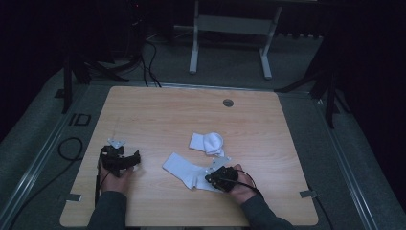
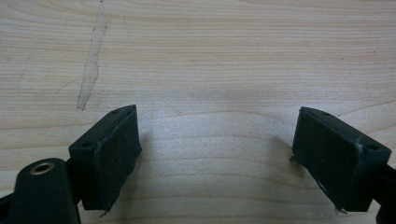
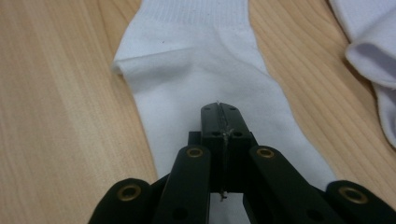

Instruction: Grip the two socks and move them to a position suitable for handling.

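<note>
The right gripper (image 3: 220, 112) has its jaws pressed flat together, pad against pad, with no gap between them. They lie over the flat white sock (image 3: 205, 79), whose fabric runs forward from the tips to a ribbed cuff; whether any cloth is pinched between them I cannot tell. Bare wooden table (image 3: 56, 116) opens to one side of the jaws, and on the other side, near but apart, lies the edge of a second, bunched sock (image 3: 373, 51).

The left gripper (image 2: 217, 140) has its jaws spread wide, holding nothing, both pads (image 2: 114, 158) low over bare wood. A faint pale streak (image 2: 93, 56) marks the tabletop ahead of one jaw.

In the high view the left gripper (image 1: 128, 160) sits well apart from the right gripper (image 1: 214, 176), with open tabletop between them. The flat sock (image 1: 184, 170) stretches from the right jaws toward the table's middle, the bunched sock (image 1: 207, 143) just beyond it. Wide clear wood extends to the far edge (image 1: 191, 87).
</note>
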The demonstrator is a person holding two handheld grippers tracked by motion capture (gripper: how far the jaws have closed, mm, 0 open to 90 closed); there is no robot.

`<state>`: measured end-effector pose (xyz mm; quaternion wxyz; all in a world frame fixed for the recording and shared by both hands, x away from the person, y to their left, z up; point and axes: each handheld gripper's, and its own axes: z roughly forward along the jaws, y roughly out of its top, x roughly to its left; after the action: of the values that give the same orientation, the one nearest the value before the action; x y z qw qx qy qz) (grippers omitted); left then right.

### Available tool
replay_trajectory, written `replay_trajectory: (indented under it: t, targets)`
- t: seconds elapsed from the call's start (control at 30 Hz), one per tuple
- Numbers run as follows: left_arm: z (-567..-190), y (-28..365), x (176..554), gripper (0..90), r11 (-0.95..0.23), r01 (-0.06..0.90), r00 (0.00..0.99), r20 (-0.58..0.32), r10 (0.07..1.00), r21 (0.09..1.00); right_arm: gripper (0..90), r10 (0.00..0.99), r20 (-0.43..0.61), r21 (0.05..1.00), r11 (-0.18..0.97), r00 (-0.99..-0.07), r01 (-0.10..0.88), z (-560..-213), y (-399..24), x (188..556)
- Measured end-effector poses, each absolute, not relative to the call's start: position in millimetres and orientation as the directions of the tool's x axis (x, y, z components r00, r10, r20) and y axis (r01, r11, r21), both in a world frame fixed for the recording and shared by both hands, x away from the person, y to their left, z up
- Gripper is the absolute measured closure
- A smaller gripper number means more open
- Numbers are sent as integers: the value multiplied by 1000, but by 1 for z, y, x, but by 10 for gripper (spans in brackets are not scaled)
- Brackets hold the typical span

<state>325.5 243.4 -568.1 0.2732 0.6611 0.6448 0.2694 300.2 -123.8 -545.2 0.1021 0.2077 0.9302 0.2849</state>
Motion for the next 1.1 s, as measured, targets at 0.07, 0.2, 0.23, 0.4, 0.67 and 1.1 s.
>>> replay_trajectory:
  t: [0.07,0.2,0.23,0.4,0.67,1.1]
  targets:
    - [-568,243,325,150,-19,706,23,4,1000,708,897,433,-62,568,756,-899,325,-545,-124,299]
    - [-568,243,325,150,-19,705,23,4,1000,709,897,411,-57,557,769,-910,312,-544,-125,299]
    - [-568,243,325,151,-19,706,23,4,1000,708,897,406,-54,555,772,-912,311,-544,-125,299]
    - [-568,243,326,150,-17,705,22,2,1000,709,896,386,-70,525,798,-920,295,-540,-126,300]
    - [-568,243,326,150,-17,704,22,2,1000,710,898,434,-136,576,766,-890,285,-512,-126,321]
    - [-568,243,326,150,-17,705,22,2,1000,709,898,566,-185,621,701,-803,351,-502,-122,370]
